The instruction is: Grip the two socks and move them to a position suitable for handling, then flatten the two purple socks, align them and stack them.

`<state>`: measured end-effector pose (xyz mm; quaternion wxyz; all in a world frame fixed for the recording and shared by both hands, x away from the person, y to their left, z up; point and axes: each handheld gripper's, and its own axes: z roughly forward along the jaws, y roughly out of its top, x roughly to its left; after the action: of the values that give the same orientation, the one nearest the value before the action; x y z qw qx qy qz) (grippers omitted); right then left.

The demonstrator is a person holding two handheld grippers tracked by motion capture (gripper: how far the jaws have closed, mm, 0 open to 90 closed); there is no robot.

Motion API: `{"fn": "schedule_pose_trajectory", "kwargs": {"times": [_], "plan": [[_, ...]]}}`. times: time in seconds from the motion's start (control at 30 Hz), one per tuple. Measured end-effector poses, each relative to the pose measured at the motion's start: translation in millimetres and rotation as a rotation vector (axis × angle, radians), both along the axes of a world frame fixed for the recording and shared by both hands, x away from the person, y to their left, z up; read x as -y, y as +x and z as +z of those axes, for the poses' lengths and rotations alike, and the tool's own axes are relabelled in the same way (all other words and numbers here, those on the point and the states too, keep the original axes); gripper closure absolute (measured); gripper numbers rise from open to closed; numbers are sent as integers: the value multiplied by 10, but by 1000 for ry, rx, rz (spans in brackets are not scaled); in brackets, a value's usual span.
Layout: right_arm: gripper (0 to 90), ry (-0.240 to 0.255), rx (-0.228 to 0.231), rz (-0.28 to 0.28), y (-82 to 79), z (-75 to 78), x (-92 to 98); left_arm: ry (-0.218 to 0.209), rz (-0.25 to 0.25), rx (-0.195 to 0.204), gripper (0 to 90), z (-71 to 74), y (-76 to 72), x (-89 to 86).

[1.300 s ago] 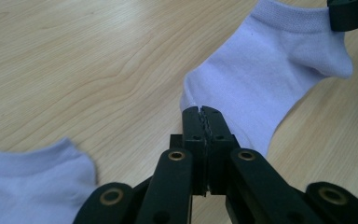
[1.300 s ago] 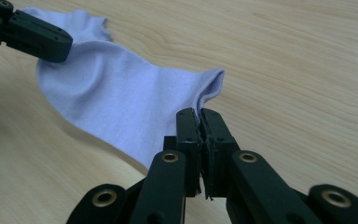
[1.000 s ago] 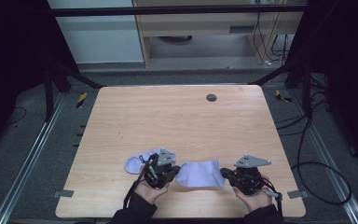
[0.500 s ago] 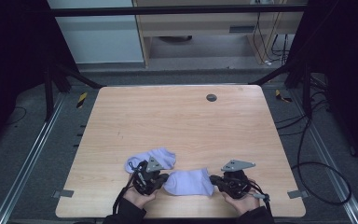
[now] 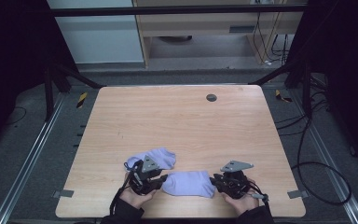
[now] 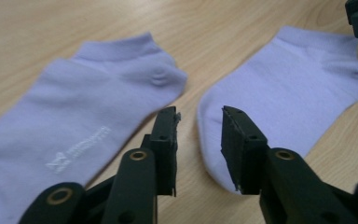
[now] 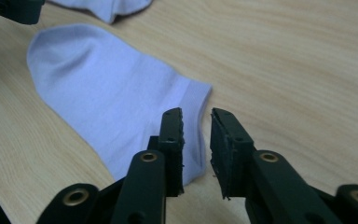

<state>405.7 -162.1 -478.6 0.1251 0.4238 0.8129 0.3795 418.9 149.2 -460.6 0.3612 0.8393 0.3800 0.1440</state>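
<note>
Two pale lilac ankle socks lie flat on the wooden table (image 5: 182, 121). The near sock (image 5: 189, 183) stretches between my two grippers. My left gripper (image 5: 161, 179) sits at its toe end (image 6: 284, 93). Its jaws have just been opening and now stand apart (image 6: 199, 135) over the toe's edge without pressing it. My right gripper (image 5: 214, 179) is at the cuff end (image 7: 107, 88). Its jaws have also just been opening (image 7: 196, 135) and hold nothing, with the cuff edge lying under them. The second sock (image 5: 156, 158) (image 6: 74, 126) lies just beyond the left gripper.
A small dark round disc (image 5: 211, 97) sits near the table's far edge. Both hands rest close to the near edge. Cables (image 5: 317, 172) trail on the floor to the right, and metal rails run along both sides of the table.
The sock held stretched between both shut grippers has come down toward the near edge and now lies flat. Both grippers have let go of it.
</note>
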Motion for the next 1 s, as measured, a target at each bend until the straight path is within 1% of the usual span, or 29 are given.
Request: {"fn": "schedule_pose_trajectory", "kwargs": {"times": [0.1, 0.17, 0.23, 0.27, 0.3, 0.33, 0.43, 0.53, 0.57, 0.6, 0.63, 0.67, 0.7, 0.73, 0.77, 0.8, 0.83, 0.87, 0.93, 0.97, 1.0], "plan": [[677, 22, 21, -12, 9, 44, 6, -10, 21, 34, 562, 44, 25, -96], [636, 39, 37, -15, 23, 66, 6, -24, 39, 45, 517, 58, 58, -168], [600, 59, 50, -24, 44, 90, -3, -40, 68, 57, 484, 71, 92, -242], [583, 64, 54, -32, 58, 103, -9, -40, 80, 61, 473, 80, 107, -286], [571, 70, 64, -38, 73, 119, -17, -40, 80, 61, 463, 80, 107, -286], [554, 75, 70, -39, 90, 138, -29, -47, 102, 76, 449, 93, 131, -370], [531, 90, 80, -37, 148, 198, -80, -46, 137, 92, 430, 102, 164, -501], [515, 97, 91, -32, 206, 251, -148, -50, 172, 90, 422, 85, 201, -624], [515, 97, 91, -32, 206, 251, -148, -50, 172, 90, 422, 85, 201, -624], [501, 109, 90, -33, 251, 281, -208, -49, 191, 85, 422, 73, 221, -702], [501, 109, 90, -33, 251, 281, -208, -49, 191, 85, 422, 73, 221, -702], [475, 112, 95, -38, 290, 297, -260, -48, 211, 85, 422, 61, 240, -775], [475, 112, 95, -38, 290, 297, -260, -48, 211, 85, 422, 61, 240, -775], [461, 109, 97, -39, 339, 309, -335, -42, 229, 83, 422, 57, 257, -849], [461, 109, 97, -39, 339, 309, -335, -42, 229, 83, 421, 57, 257, -849], [453, 115, 98, -39, 377, 316, -392, -48, 249, 86, 421, 51, 272, -914], [450, 119, 94, -40, 396, 321, -425, -46, 257, 86, 421, 51, 279, -947], [450, 119, 94, -40, 396, 321, -425, -46, 257, 86, 421, 51, 279, -947], [449, 115, 102, -38, 441, 329, -496, -44, 272, 87, 421, 45, 294, -1009], [452, 111, 104, -31, 477, 335, -561, -47, 289, 84, 422, 30, 308, -1063], [452, 111, 104, -31, 477, 335, -561, -47, 289, 84, 422, 30, 308, -1063]]}}
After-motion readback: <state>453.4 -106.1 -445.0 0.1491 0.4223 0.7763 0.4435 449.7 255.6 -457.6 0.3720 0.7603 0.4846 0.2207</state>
